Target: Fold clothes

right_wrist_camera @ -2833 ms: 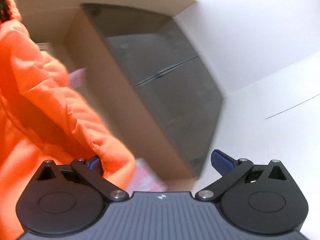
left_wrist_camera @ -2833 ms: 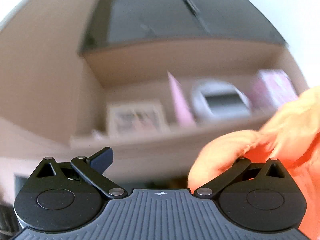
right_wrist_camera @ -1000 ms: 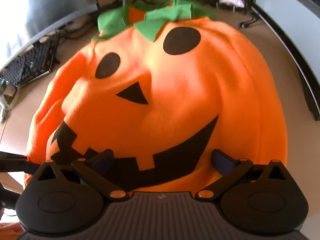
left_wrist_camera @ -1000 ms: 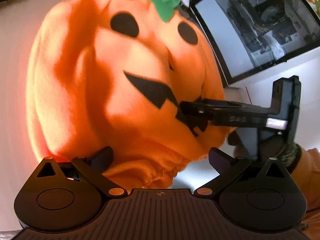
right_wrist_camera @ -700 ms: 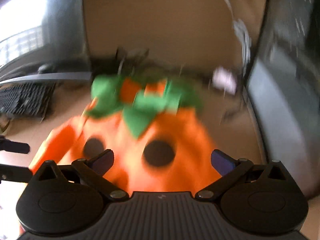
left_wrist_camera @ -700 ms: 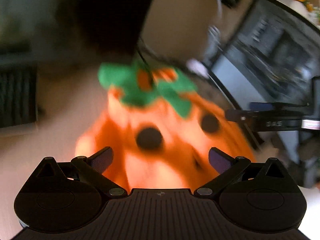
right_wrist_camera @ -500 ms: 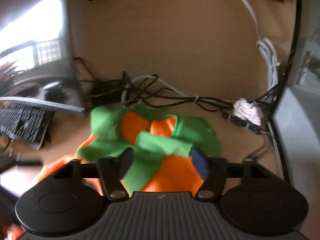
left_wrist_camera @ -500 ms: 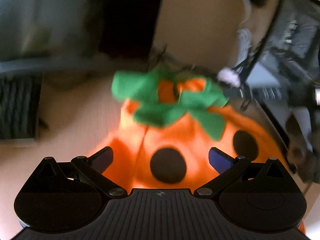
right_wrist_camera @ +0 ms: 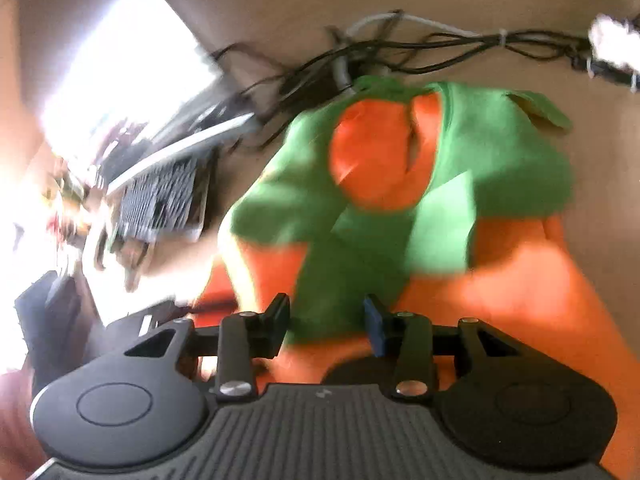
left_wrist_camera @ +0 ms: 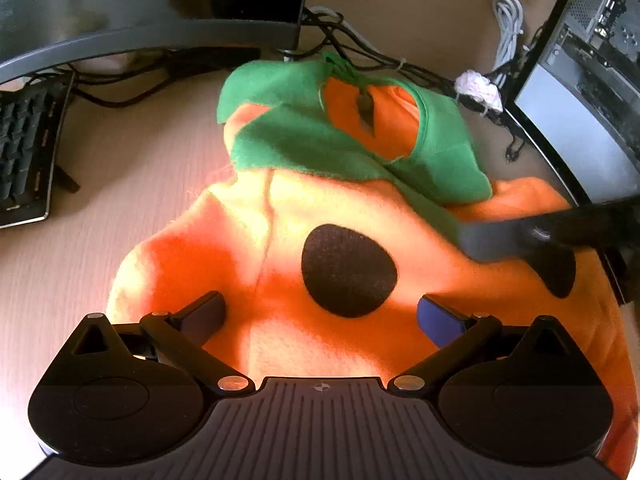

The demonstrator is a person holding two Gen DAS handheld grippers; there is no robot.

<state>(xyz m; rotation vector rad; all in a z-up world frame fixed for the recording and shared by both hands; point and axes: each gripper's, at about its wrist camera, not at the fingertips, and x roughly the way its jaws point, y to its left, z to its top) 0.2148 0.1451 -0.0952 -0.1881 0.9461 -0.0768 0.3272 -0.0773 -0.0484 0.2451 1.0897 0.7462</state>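
Lying flat: one pumpkin costume (left_wrist_camera: 280, 216), one green collar (left_wrist_camera: 304, 140), two cameras.

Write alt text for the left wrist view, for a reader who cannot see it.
An orange fleece pumpkin costume with black felt eyes and a green leaf collar lies spread on a pale wooden desk. The left gripper hovers open over it near one eye, and the right gripper reaches in from the right edge. A black keyboard sits left.

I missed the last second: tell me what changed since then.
Both grippers moved up the pumpkin costume toward its green collar. The right gripper has just been closing, collar fabric between its jaws. The left gripper stayed open; the costume stayed flat on the desk.
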